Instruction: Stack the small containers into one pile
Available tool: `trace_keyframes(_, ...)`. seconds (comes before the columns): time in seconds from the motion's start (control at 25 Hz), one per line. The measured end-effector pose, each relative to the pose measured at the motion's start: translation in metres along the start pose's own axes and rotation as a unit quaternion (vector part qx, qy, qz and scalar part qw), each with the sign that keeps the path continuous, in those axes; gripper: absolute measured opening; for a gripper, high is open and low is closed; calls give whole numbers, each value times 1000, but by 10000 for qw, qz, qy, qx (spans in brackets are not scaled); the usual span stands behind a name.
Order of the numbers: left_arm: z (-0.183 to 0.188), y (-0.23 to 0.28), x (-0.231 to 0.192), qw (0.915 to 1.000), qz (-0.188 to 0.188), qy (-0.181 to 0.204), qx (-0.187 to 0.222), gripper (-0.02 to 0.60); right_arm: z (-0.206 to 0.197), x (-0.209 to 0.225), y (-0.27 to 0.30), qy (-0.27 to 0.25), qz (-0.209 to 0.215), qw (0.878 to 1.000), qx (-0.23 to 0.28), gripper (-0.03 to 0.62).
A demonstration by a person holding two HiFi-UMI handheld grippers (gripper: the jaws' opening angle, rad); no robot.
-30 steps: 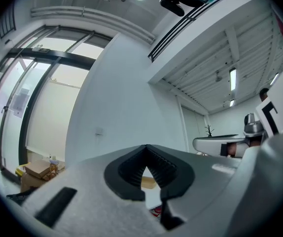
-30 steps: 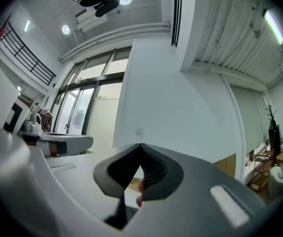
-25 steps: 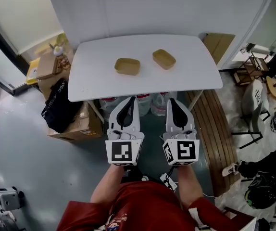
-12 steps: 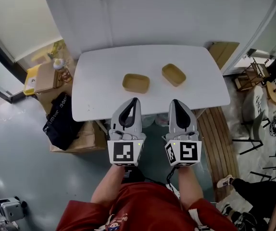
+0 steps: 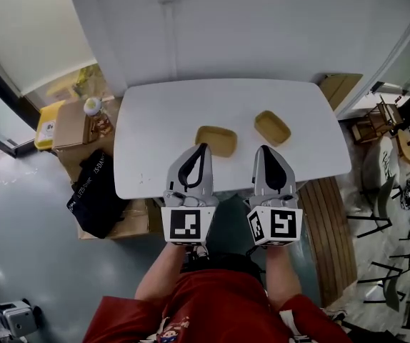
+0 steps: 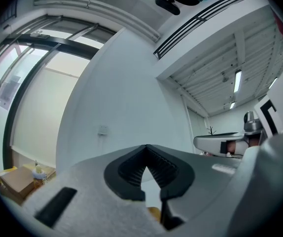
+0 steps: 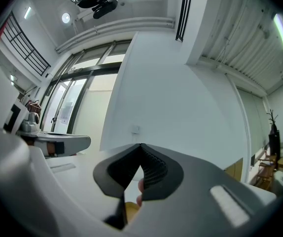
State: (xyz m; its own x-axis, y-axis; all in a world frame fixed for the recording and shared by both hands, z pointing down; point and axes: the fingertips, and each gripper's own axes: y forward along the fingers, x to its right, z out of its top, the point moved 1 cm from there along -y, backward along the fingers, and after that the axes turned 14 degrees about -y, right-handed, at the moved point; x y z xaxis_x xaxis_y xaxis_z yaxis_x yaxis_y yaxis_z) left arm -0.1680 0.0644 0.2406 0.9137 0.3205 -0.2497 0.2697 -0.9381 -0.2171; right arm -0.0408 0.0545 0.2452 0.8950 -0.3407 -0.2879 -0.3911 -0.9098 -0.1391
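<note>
A white table (image 5: pixel 155 134) stands against a pale wall, and everything here is placed from it. Two small tan containers lie on its top, open side up and apart from each other, not stacked. The left container (image 5: pixel 216 140) sits near the middle of the table, close to the front edge. The right container (image 5: pixel 272 127) lies a little further back and to the right, turned at an angle.

Both grippers are held side by side at the table's front edge, pointing towards the wall. The left gripper (image 5: pixel 203 147) has its jaws shut tip to tip with nothing between them, as the left gripper view shows (image 6: pixel 145 147). In the head view its tip overlaps the near rim of the left container; whether it touches cannot be told. The right gripper (image 5: pixel 263 149) also has its jaws pressed together and empty (image 7: pixel 140 145). Its tip lies over bare table in front of the right container.

Left of the table stand cardboard boxes (image 5: pixel 69 123) with a bottle (image 5: pixel 93 107) on top. A black bag (image 5: pixel 98 191) lies by the table's front left corner. To the right of the table are chairs (image 5: pixel 383 213).
</note>
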Motion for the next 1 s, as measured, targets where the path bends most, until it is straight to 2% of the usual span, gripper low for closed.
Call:
trace_keyframes(0.28, -9, 22, -20, 9998, 42, 102, -149, 2, -7, 5, 32, 51, 5, 10000, 69, 0)
trace_keyframes(0.52, -14, 59, -30, 9998, 91, 156, -78, 2, -16, 18, 66, 147, 50, 9997, 191, 0)
trace_keyframes(1.0, -24, 160, -27, 9980, 296, 560, -37, 2, -50, 82, 142, 8, 137, 9996, 238, 0)
